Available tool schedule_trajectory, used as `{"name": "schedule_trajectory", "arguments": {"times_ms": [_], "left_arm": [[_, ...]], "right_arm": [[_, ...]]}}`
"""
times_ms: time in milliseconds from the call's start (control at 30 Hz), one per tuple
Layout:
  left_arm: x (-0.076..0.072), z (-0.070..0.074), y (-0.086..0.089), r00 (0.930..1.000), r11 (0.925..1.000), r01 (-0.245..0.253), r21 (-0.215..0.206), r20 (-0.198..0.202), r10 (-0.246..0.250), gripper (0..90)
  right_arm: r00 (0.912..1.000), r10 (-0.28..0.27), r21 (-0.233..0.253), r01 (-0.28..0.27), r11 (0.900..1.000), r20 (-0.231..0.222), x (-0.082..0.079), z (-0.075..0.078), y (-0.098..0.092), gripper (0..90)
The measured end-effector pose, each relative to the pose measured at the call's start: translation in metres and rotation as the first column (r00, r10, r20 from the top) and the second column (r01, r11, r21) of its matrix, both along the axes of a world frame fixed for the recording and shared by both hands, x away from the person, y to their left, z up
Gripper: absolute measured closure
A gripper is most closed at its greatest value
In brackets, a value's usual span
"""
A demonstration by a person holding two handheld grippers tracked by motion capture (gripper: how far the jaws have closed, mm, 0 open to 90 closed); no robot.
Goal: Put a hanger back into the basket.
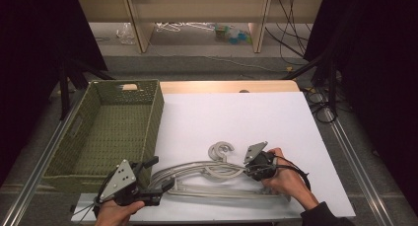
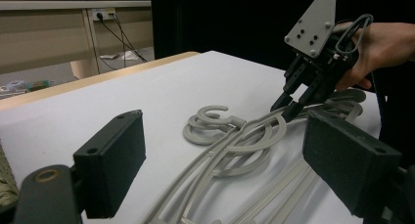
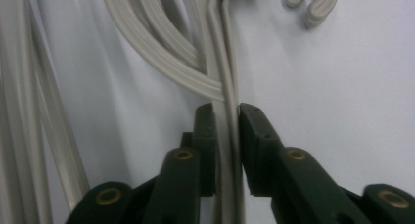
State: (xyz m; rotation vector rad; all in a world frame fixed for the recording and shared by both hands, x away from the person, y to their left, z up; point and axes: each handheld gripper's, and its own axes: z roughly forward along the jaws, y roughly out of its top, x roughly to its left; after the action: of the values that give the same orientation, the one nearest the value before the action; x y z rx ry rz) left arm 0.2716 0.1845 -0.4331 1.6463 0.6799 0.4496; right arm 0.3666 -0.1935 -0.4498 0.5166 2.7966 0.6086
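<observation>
Several grey plastic hangers [image 1: 207,176] lie in a loose pile on the white sheet [image 1: 236,117], their hooks [image 1: 220,151] curled toward the middle. My right gripper [image 1: 248,170] is at the pile's right side, shut on one thin hanger arm [image 3: 229,87] that runs straight between its jaws. The left gripper view shows the same right gripper [image 2: 288,108] pinching that arm low over the sheet. At the pile's left end my left gripper [image 1: 157,180] is open, its pads [image 2: 117,155] wide apart with the hangers [image 2: 235,145] ahead of them and nothing held.
A green woven basket [image 1: 154,120], empty, stands on the table's left side right beside the sheet. Beyond the table's far edge are wooden shelf legs [image 1: 139,28], cables and small items on the floor. Black stands flank both sides.
</observation>
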Motion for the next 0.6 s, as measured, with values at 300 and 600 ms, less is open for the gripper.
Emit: {"name": "schedule_trajectory", "arguments": {"times_ms": [300, 600], "left_arm": [[0.0, 0.002, -0.002, 0.9997, 0.9997, -0.009, -0.022, -0.023, 0.008, 15.9], [0.005, 0.015, -0.032, 0.9987, 0.9969, 0.027, 0.074, -0.045, -0.024, 16.3]], "right_arm": [[0.992, 0.087, -0.036, -0.084, 0.996, 0.091, -0.007, 0.015, 0.001, 81.7], [0.9698, 0.161, -0.033, -0.157, 0.987, 0.183, -0.023, 0.038, -0.004, 81.6]]}}
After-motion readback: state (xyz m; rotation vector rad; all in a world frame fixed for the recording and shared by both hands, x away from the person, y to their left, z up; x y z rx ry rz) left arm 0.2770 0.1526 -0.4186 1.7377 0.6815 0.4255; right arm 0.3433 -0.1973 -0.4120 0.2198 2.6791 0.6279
